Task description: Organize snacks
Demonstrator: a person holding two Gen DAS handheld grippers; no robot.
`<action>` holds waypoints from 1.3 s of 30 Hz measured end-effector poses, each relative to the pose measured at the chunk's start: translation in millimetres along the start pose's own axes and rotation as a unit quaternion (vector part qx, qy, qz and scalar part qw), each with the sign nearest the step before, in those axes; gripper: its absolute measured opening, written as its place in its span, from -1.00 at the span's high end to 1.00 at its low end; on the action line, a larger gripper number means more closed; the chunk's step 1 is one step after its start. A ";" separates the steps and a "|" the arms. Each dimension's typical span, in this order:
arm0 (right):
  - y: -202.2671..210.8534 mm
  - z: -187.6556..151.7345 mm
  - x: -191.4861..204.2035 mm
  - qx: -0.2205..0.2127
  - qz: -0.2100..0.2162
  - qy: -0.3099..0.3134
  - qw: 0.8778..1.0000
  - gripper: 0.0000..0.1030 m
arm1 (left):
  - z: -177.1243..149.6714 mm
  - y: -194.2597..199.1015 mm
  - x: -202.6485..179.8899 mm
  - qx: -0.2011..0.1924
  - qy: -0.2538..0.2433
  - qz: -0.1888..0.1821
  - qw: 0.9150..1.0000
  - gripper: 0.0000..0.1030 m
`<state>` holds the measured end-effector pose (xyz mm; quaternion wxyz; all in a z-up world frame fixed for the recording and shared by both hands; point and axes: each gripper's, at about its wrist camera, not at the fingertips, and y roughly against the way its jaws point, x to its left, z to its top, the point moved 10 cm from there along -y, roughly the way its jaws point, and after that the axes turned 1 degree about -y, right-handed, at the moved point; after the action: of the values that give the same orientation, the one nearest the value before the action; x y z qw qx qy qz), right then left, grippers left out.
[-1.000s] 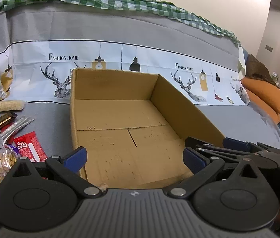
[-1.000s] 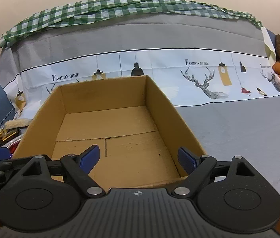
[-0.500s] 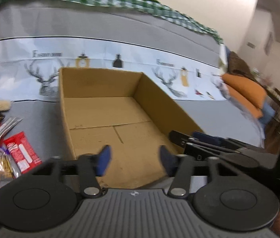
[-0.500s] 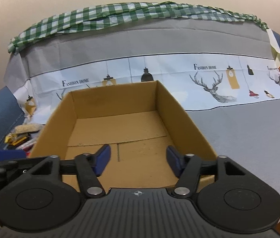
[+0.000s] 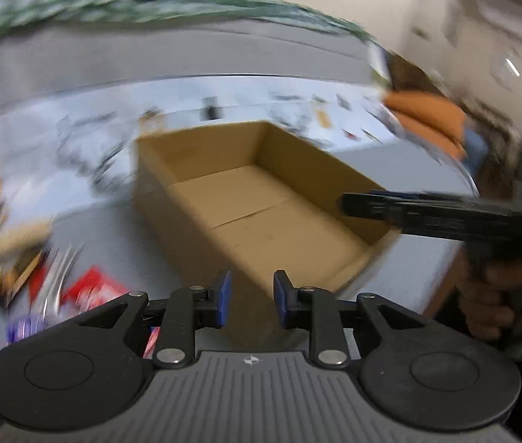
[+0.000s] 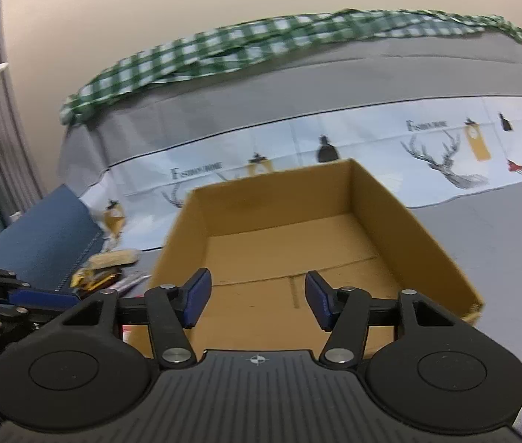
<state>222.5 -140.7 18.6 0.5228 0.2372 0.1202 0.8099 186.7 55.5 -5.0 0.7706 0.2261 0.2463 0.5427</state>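
the cardboard box (image 6: 320, 258) sits bare inside on the grey cover, nothing packed yet. the snacks (image 5: 39, 277) lie in a loose heap just left of the box, badly blurred in the left view. the left gripper (image 5: 249, 297) hangs over the box's near left corner, its jaws just narrowed to a slim gap with nothing between them. the right gripper (image 6: 255, 301) hovers over the box's near edge, jaws roughly half apart and just widened a touch, also empty. risk here: the left jaws look too narrow for a packet, so a reach left of the box could shove wrappers aside. both tools crowd the box's near edge and could knock together.
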 end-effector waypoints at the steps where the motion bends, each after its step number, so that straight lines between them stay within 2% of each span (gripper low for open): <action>1: -0.1 -0.2 6.5 -0.002 0.008 0.005 1.000 -0.22 | -2.2 2.7 9.5 -0.011 0.013 0.017 1.000 0.44; 3: -0.9 -1.5 18.9 -0.002 0.018 0.013 1.000 -0.24 | -4.4 12.5 26.9 -0.051 0.043 0.041 0.997 0.35; 5: -3.4 -4.9 33.5 -0.001 0.032 0.024 0.999 -0.26 | -8.1 17.4 43.4 -0.074 0.074 0.060 0.993 0.34; 11: -12.1 -18.2 81.9 0.011 0.075 0.054 0.996 -0.27 | -25.1 19.4 83.7 -0.093 0.138 0.087 0.982 0.34; 17: -20.8 -47.9 130.2 0.030 0.128 0.112 0.985 -0.27 | -35.7 26.4 123.0 -0.089 0.211 0.126 0.965 0.36; 22: -31.5 -80.5 163.3 0.053 0.166 0.178 0.969 -0.28 | -49.9 23.7 148.5 -0.058 0.253 0.155 0.953 0.36; 24: -36.9 -91.6 169.9 0.065 0.172 0.195 0.963 -0.37 | -55.6 19.8 156.4 -0.043 0.263 0.160 0.951 0.33; 25: -40.3 -98.4 172.2 0.075 0.175 0.201 0.961 -0.47 | -58.9 17.6 159.7 -0.034 0.267 0.160 0.950 0.27; 27: -45.4 -109.2 175.5 0.100 0.181 0.210 0.956 -0.52 | -64.1 11.7 164.5 -0.015 0.273 0.168 0.947 0.06; 29: -49.4 -115.6 179.5 0.117 0.189 0.212 0.952 -0.69 | -69.0 4.8 165.5 0.003 0.273 0.173 0.946 -0.35; 30: -52.4 -119.3 180.6 0.127 0.191 0.212 0.950 -0.73 | -70.7 0.9 166.0 0.012 0.272 0.173 0.947 -0.46; 31: -55.2 -124.0 181.1 0.139 0.191 0.213 0.948 -0.76 | -72.6 -2.9 167.2 0.021 0.271 0.178 0.946 -0.69; 32: -58.1 -129.2 180.7 0.152 0.188 0.215 0.946 -0.77 | -74.1 -5.9 168.1 0.029 0.271 0.183 0.944 -0.79; 36: -67.5 -150.9 176.5 0.204 0.176 0.223 0.937 -0.79 | -80.7 -20.0 173.6 0.055 0.288 0.177 0.940 -0.91; 39: -71.2 -160.7 177.1 0.223 0.175 0.232 0.930 -0.79 | -81.9 -25.3 178.2 0.058 0.293 0.182 0.937 -0.95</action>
<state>136.5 58.2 -105.1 0.2640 0.1701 0.3722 0.8734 205.5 223.1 -108.1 0.5380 0.1425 0.4472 0.7002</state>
